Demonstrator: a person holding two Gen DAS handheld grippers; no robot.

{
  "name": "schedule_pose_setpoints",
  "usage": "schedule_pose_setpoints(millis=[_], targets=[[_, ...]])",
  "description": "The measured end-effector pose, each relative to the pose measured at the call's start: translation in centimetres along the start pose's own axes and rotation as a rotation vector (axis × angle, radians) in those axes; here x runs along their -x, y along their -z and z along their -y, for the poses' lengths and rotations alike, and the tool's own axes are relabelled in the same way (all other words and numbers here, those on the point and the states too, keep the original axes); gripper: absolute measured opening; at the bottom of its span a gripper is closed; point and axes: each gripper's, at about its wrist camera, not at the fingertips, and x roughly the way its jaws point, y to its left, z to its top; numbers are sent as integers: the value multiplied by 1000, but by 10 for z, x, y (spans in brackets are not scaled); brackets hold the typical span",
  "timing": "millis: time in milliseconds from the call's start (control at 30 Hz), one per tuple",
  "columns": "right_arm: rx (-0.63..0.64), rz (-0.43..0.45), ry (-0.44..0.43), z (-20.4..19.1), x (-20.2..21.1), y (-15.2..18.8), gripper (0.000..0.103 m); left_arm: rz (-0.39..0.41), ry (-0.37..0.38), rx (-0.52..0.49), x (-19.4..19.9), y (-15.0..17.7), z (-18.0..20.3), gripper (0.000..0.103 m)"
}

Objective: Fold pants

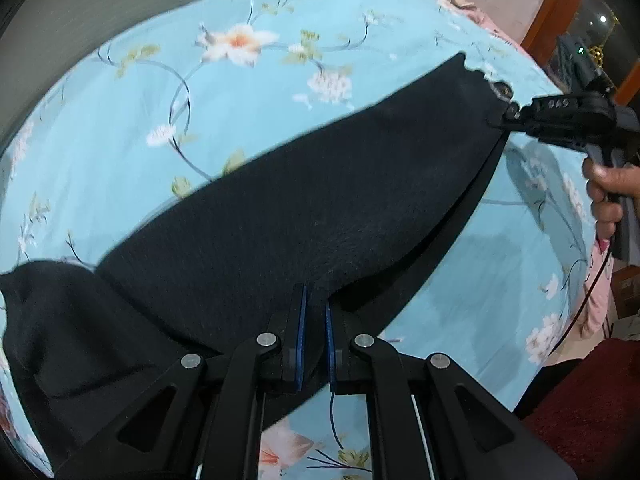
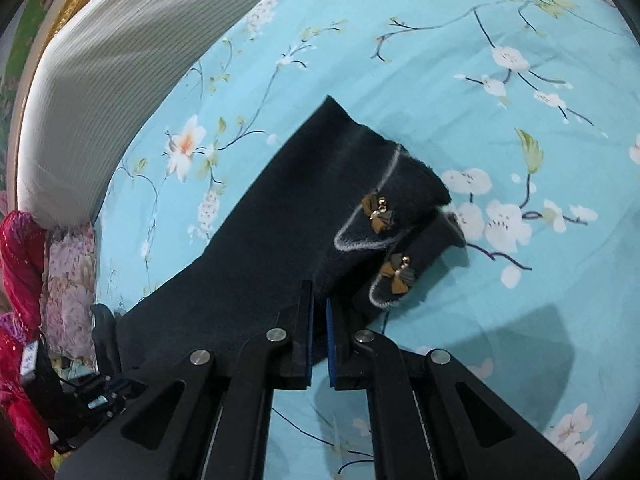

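Left gripper [image 1: 316, 312] clamped on the dark pants [image 1: 300, 208] at one edge; right gripper [image 2: 319, 312] clamped on the same pants at the far edge, beside the bow-trimmed pockets [image 2: 378, 216]. Pants held stretched above the floral bedsheet [image 1: 160, 112]. Judgement: legs appear laid together lengthwise; crosswise folds remain.

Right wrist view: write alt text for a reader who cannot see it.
The right gripper is shut on the edge of dark pants lying on a blue floral bedsheet. Two small brown bows decorate the pants.
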Motion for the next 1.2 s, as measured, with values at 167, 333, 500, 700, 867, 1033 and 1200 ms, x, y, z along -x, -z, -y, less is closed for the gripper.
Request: schedule_pose_setpoints(millis=[167, 333, 500, 700, 867, 1033, 1200], targets=[[36, 15, 19, -5, 6, 2, 6, -2, -3, 14, -4, 7, 0, 7], [72, 35, 20, -14, 14, 6, 6, 15, -12, 23, 0, 9, 0, 6], [82, 13, 35, -13, 14, 9, 6, 12, -2, 36, -3, 10, -1, 6], [60, -48, 66, -8, 9, 9, 18, -32, 25, 142, -11, 10, -11, 17], [80, -17, 18, -14, 28, 13, 55, -11, 24, 234, 11, 17, -23, 38], [139, -14, -58, -30, 40, 25, 55, 28, -47, 360, 36, 24, -47, 60], [352, -68, -132, -77, 27, 48, 55, 7, -76, 522, 46, 27, -84, 67]])
